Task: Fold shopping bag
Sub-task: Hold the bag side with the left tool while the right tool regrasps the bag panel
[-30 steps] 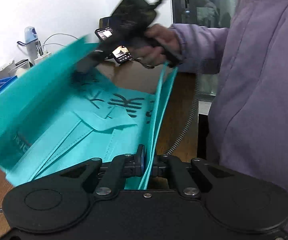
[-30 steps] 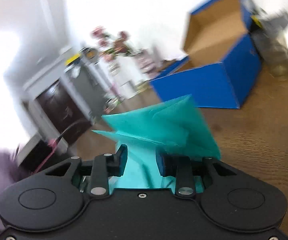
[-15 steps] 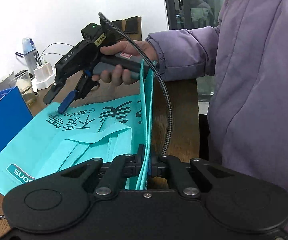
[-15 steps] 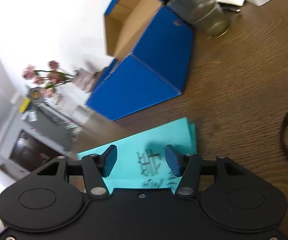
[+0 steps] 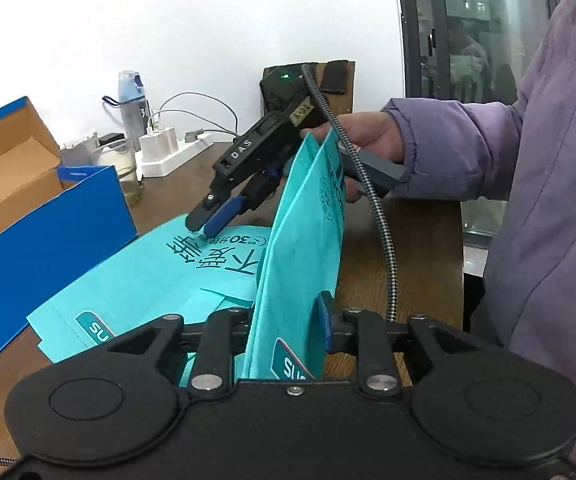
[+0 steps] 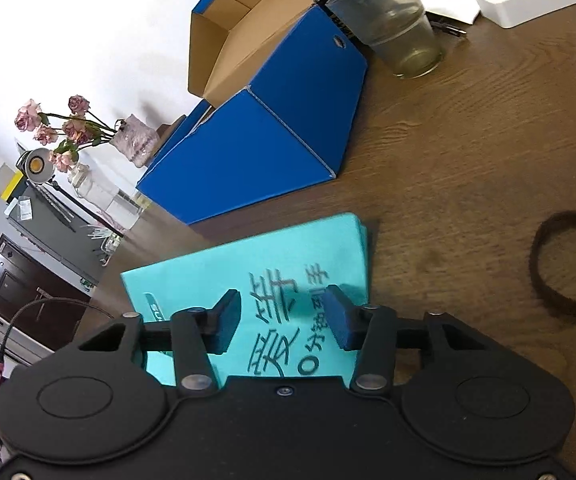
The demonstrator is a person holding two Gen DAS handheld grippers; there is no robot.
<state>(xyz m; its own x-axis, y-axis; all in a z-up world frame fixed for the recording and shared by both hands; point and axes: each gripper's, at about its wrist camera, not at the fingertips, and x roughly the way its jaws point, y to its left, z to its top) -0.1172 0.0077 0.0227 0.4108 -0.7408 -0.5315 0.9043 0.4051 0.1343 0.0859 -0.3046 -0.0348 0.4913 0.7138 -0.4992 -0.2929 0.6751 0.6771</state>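
Teal non-woven shopping bag (image 5: 136,280) printed with dark characters, lying mostly flat on the brown wooden table (image 6: 467,152), just beside the open blue cardboard box (image 6: 280,128). One long edge panel (image 5: 299,264) raised upright, running away from the left gripper (image 5: 288,320) toward the person's hand (image 5: 367,136). Left gripper parted, fingers either side of that raised panel; whether touching it, cannot tell. Right gripper (image 6: 284,320) wide open, holding nothing, tips hovering at or just above the flat printed face; in the left wrist view seen pointing down at the bag's far end. Long axis of the bag stretched between the two grippers, left at the near end, right at the far end. Likely next: raised panel laid over onto the flat part, toward the blue box. Glass cup (image 6: 395,28) and dark loop (image 6: 567,264) well apart from the bag.
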